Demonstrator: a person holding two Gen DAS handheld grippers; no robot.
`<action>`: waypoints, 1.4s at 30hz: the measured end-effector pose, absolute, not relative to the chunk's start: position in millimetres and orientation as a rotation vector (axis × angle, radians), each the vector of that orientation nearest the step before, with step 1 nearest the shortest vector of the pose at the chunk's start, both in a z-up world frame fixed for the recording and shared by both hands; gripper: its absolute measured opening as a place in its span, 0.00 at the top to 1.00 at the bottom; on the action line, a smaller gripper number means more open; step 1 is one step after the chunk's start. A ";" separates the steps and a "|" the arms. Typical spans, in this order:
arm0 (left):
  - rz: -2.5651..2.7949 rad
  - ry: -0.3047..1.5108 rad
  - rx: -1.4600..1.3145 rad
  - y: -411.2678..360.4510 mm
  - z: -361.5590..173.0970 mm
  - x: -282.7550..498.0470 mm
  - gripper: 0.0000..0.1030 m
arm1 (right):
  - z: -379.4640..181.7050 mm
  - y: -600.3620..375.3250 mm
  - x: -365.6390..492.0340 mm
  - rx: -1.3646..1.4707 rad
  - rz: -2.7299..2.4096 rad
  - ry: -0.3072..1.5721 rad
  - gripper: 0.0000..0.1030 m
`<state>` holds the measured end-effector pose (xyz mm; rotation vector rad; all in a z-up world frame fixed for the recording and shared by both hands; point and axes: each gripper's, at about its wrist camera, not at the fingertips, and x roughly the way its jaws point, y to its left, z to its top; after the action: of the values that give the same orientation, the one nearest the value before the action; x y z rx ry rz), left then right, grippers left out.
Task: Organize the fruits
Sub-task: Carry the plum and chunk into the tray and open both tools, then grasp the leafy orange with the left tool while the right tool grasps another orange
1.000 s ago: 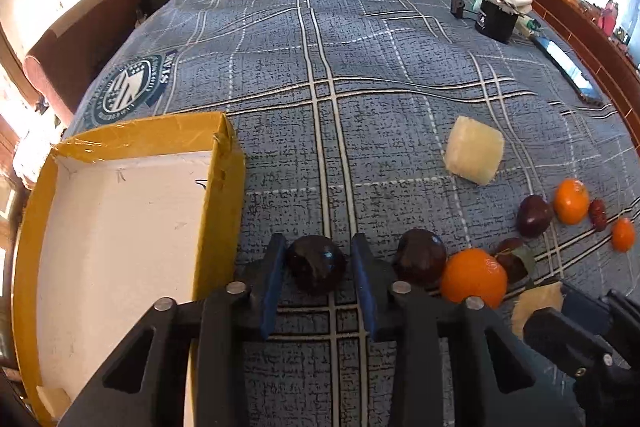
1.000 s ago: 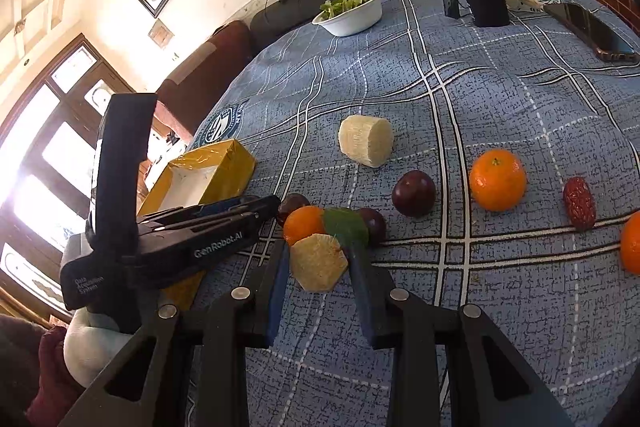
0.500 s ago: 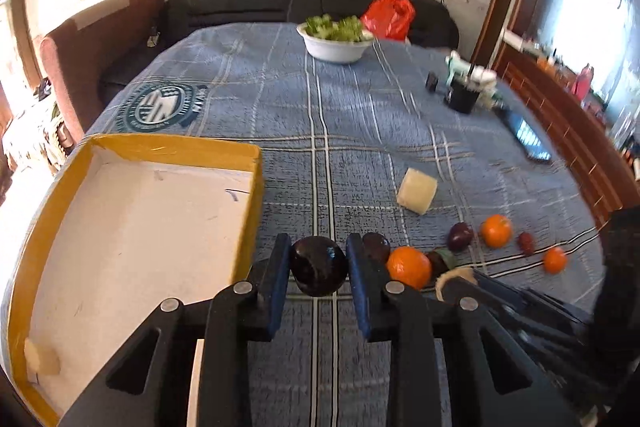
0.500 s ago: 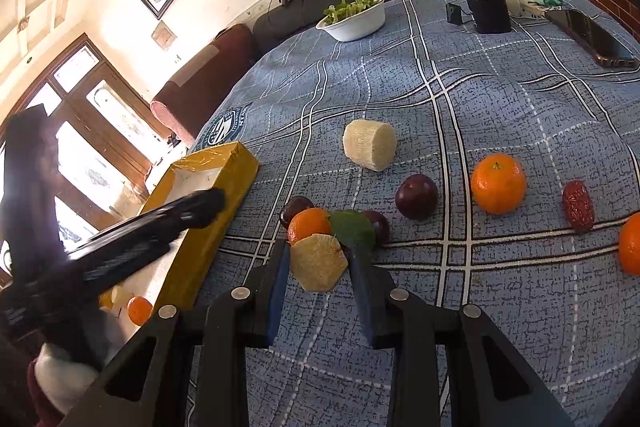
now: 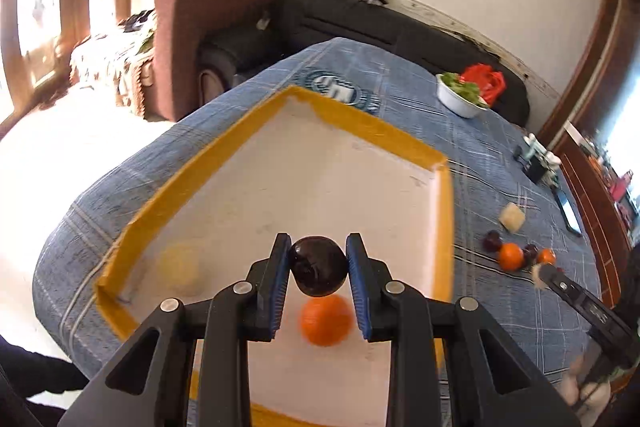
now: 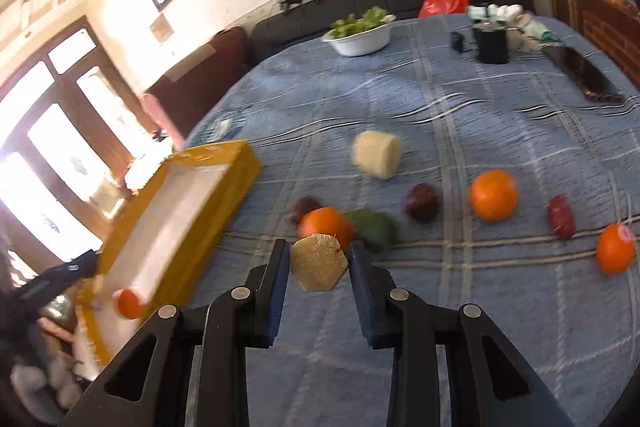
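L gripper (image 5: 319, 267) is pinching a dark plum (image 5: 318, 265), hanging over the yellow-rimmed tray (image 5: 372, 131). Just below the jaws, already in the tray: 1 orange (image 5: 326, 319) and, off to the left, a pale blurred piece (image 5: 179, 267). R gripper (image 6: 319, 265) is clamped on a tan cut chunk (image 6: 319, 261), above the blue cloth (image 6: 500, 327). Beyond its tips, not yet moved: oranges, plums, a green fruit (image 6: 374, 227), a red date (image 6: 561, 217), a pale cylinder (image 6: 377, 153). Roughly a third done, I'd say; most is left.

A blue plaid bedspread (image 6: 460, 131) carries a yellow tray (image 6: 224, 187), scattered fruit and a white bowl (image 6: 360, 41).
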<state>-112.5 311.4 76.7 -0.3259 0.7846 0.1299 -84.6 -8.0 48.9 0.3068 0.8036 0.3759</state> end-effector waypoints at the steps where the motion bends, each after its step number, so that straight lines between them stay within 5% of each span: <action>1: 0.138 0.787 -0.347 322.0 74.8 -112.8 0.73 | 57.2 5.5 -91.2 0.286 0.409 0.803 0.67; 13: 0.172 0.882 -0.359 376.3 54.5 -77.8 0.73 | 67.4 186.9 -96.7 -0.058 0.678 0.872 0.67; 25: 0.139 0.939 -0.438 391.4 35.5 -56.0 0.72 | 35.3 249.3 -64.0 -0.093 0.755 1.025 0.66; 32: 0.154 0.854 -0.448 392.7 58.1 -79.4 0.45 | 35.5 252.7 -57.9 -0.062 0.755 1.024 0.60; 42: 0.048 0.766 -0.384 340.6 115.7 -129.0 0.30 | 66.7 141.9 -77.9 0.054 0.605 0.923 0.47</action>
<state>-129.0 340.6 115.7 -0.3844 0.7662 0.0476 -77.9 141.9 66.7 0.0543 0.9230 0.6051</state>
